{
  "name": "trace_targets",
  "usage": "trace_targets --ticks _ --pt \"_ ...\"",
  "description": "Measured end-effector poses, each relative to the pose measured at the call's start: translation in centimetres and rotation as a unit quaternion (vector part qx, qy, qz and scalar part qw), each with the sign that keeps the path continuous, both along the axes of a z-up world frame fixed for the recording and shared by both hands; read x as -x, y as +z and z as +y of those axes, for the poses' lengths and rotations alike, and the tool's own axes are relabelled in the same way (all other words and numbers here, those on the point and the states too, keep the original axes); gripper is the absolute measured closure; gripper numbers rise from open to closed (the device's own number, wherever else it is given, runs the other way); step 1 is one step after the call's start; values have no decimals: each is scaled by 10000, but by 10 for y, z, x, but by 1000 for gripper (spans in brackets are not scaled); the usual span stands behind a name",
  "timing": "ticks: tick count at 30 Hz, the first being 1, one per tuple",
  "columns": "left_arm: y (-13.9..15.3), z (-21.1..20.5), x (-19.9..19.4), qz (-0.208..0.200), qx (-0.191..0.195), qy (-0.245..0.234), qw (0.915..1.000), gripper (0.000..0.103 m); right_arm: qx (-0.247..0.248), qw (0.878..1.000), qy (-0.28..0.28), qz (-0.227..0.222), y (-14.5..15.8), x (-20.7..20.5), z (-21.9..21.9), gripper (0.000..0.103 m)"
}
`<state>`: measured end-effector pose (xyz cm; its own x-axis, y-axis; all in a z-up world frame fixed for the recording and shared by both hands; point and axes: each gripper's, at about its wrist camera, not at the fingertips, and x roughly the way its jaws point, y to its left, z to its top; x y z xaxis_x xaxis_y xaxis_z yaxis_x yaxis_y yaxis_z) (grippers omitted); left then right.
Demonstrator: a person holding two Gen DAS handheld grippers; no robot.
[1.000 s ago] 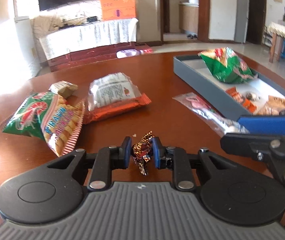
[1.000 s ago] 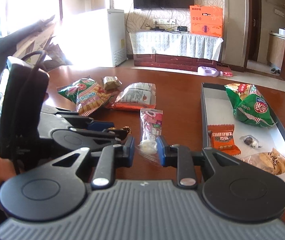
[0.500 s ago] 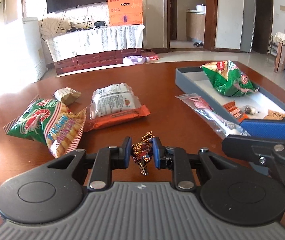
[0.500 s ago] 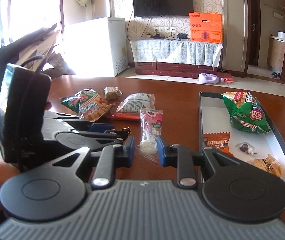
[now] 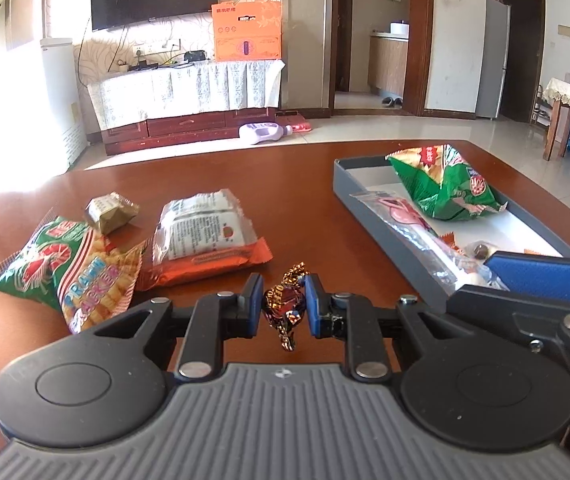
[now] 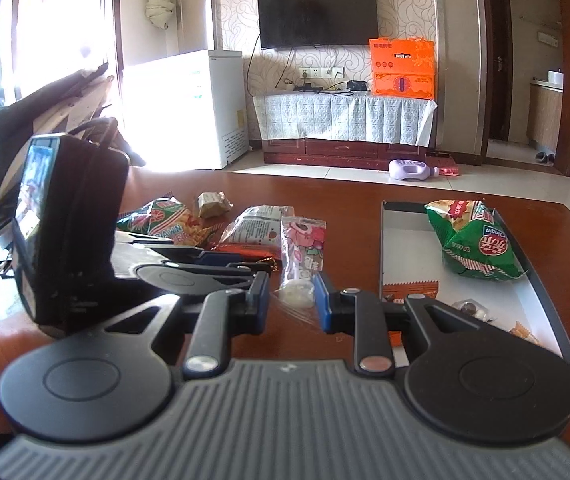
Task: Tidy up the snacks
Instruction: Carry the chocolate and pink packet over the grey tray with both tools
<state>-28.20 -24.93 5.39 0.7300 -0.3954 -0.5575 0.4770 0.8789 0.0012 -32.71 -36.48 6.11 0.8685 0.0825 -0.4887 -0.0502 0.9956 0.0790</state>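
Observation:
My left gripper (image 5: 284, 305) is shut on a brown foil-wrapped candy (image 5: 283, 306) and holds it above the wooden table. My right gripper (image 6: 291, 294) is shut on a clear pink-printed candy bag (image 6: 303, 252), lifted off the table; in the left wrist view this bag (image 5: 409, 226) hangs over the near edge of the grey tray (image 5: 343, 184). The tray (image 6: 401, 248) holds a green chip bag (image 6: 475, 240), an orange packet (image 6: 409, 292) and small sweets. The right gripper (image 5: 541, 280) shows at the right of the left wrist view.
On the table to the left lie a green prawn-cracker bag (image 5: 65, 272), a small gold packet (image 5: 111, 212) and a white-and-orange biscuit pack (image 5: 205, 240). The left gripper body (image 6: 73, 232) fills the left of the right wrist view. The table edge curves behind the tray.
Both grippers have risen and tilted up, each still holding its item. The clear candy bag has come up off the table and now hangs over the tray's edge.

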Motion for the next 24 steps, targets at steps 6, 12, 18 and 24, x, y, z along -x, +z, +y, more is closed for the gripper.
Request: trace_targets --ticks 6,12,18,24 --pt "0 -5 -7 83 66 68 9999 77 -49 9999 -82 -49 3 2 -10 76" --pt "3 -12 -9 -45 12 53 10000 77 -66 9999 -73 -129 7 3 -13 76" --pt "4 -16 -12 -16 67 75 9999 77 -71 9998 -67 -171 9 7 -15 76" --pt "8 -22 -12 -126 66 14 9999 77 -92 9996 -84 -236 11 9 -17 76"
